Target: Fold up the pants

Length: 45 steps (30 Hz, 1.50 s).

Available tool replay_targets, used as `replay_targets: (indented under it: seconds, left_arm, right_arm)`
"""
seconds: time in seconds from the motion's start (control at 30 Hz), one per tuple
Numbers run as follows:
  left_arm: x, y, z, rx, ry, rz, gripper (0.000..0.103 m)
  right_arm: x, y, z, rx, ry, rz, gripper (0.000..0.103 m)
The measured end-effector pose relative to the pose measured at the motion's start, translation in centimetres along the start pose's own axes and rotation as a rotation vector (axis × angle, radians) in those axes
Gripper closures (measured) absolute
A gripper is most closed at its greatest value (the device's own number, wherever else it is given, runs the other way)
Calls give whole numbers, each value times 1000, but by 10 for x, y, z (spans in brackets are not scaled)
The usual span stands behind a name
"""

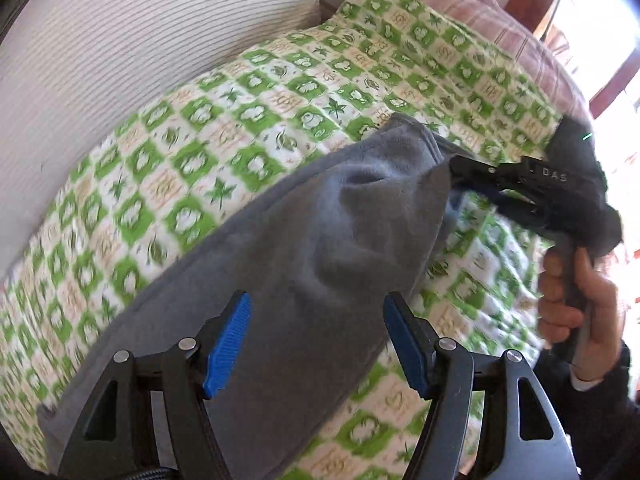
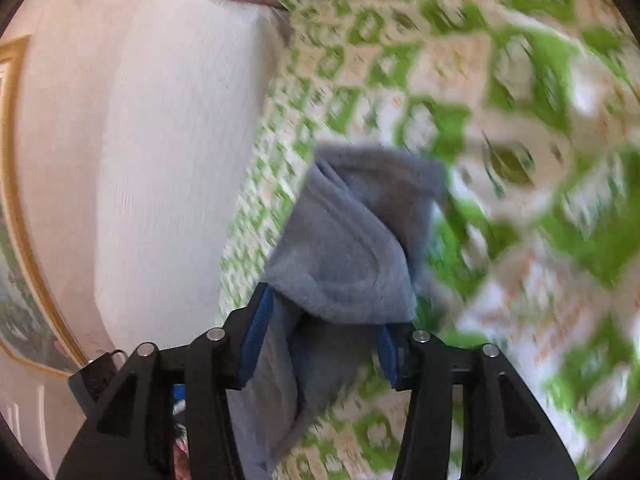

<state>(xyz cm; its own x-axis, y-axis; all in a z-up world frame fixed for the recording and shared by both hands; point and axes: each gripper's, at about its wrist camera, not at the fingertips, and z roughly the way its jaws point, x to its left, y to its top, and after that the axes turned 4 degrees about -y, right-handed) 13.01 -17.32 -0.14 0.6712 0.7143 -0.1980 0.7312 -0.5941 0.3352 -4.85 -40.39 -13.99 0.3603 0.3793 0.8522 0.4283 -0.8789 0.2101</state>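
Green-checked bedspread (image 1: 248, 120), white ribbed headboard (image 1: 120, 40), gold-framed picture (image 2: 16, 240)

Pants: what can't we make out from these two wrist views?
- Left wrist: the gray pants run behind the open left gripper and off the bottom edge.
- Right wrist: the right gripper is shut on the fabric; motion blur smears the bedspread, and folds hide the pinched edge.

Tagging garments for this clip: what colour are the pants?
Plain grey pants, seen best in the left wrist view, lying across the green-and-white patterned bedspread.
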Motion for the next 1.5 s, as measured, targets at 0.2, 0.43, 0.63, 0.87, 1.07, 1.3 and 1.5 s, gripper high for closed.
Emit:
replay_targets:
  seconds: [0.2, 0.43, 0.63, 0.87, 1.07, 1.3, 1.5]
  left_arm:
    - [-16, 42, 11, -13, -31, -15, 34]
    - [-31, 85, 45, 37, 44, 82, 34]
    - [-33, 111, 98, 129, 130, 160, 34]
    - [-42, 121, 129, 119, 96, 185, 40]
    - [-47, 114, 121, 84, 8, 181, 85]
    - [-33, 98, 60, -57, -87, 111, 89]
    - [-3, 57, -8, -194, -122, 43, 90]
  right_arm:
    - [47, 12, -10, -116, -177, -306, 92]
    - [-8, 19, -36, -87, -234, -144, 60]
    - [-34, 23, -30, -52, -149, 0, 56]
    - [-40, 29, -13, -29, -64, 35, 56]
    - [-32, 26, -21, -45, 36, 18, 92]
    - [23, 6, -42, -100, 209, -130, 92]
    - [82, -24, -39, -33, 389, -239, 92]
